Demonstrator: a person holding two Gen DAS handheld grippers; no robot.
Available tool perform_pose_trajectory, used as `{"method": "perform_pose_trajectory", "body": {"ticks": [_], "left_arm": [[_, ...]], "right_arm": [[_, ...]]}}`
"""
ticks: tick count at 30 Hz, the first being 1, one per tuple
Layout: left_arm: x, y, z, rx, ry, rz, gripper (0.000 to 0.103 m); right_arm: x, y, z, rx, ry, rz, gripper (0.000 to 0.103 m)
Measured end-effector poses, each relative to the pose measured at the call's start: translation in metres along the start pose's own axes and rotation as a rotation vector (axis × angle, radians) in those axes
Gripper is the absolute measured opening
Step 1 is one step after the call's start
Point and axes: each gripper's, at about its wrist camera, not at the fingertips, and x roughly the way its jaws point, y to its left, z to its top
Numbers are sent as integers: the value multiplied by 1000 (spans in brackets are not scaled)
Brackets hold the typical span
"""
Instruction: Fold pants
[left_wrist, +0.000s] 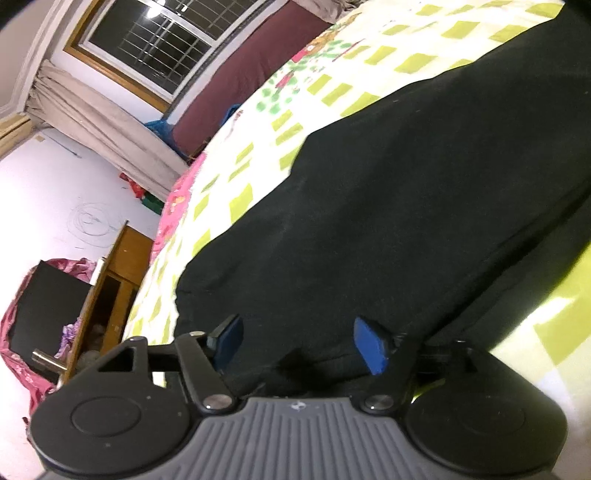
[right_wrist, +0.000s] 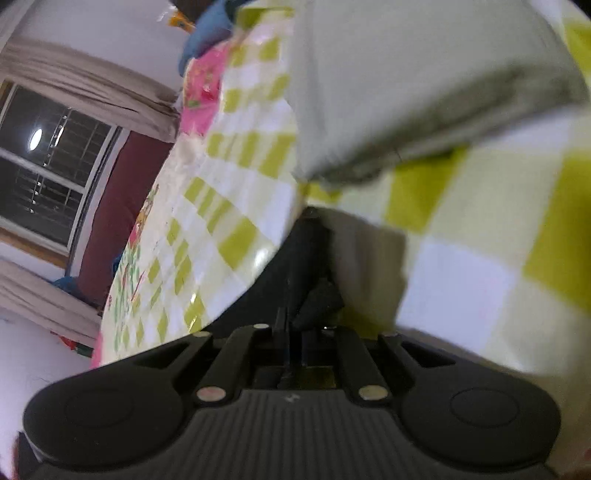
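left gripper (left_wrist: 299, 345): blue fingers (left_wrist: 370, 345) spread apart, not clamped, over the near edge of the black pants (left_wrist: 388, 192) | right gripper (right_wrist: 295, 321): fingers closed, pinching a fold of black pants fabric (right_wrist: 314, 258) | pants lie flat on the checked green-and-white bedsheet (left_wrist: 236, 177) | grey folded cloth (right_wrist: 406, 74) beyond, blurred

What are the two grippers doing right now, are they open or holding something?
Left gripper: open over the black pants, gripping nothing.
Right gripper: shut on a pinch of black cloth.
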Motion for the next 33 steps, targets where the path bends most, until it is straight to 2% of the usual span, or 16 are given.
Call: {"method": "perform_pose_trajectory", "body": {"ticks": [2,4,5,7,10,12,14,17,18,20,21,23,24,25,28,33], "left_arm": [[2,0,0,-18,8,-22,82],[1,-5,-2,16,5,-9,82],[0,-6,-3,24,-3,-4,82],[-4,0,-5,1,-7,-22,82],[-14,10,-6,-42,-24,-39,82],[-23,10,-5,-45,-51,-24,82],[-29,9,-2,-49,-75,-21,82],[-40,6,7,-63,-122,-58,82],[-42,3,11,-66,-138,-71,82],[-42,-8,21,-70,-147,-103,82],[-41,-13,24,-73,-152,-114,82],[-39,-26,31,-70,-152,-133,82],[-39,-33,35,-66,-153,-142,82],[-39,-38,37,-66,-153,-151,82],[-42,-49,41,-72,-145,-172,80],[-69,-67,40,-51,-200,-246,79]], "right_arm": [[5,3,8,-27,-14,-31,6],[18,5,8,-63,26,-112,7],[19,7,3,-77,32,-118,7],[11,11,-4,-125,23,-114,11],[7,4,-6,-86,44,-53,12],[9,0,-6,-68,36,-34,19],[7,-3,-8,-25,33,15,35],[3,2,-15,-11,16,105,52],[5,5,-17,-31,13,112,52],[17,7,-18,-23,18,93,50],[25,4,-18,3,19,97,46],[39,-2,-18,68,20,76,8],[42,-6,-18,100,20,50,8],[41,-10,-19,125,17,61,8],[27,-21,-15,194,-17,139,7],[4,-17,3,163,-80,119,7]]}}
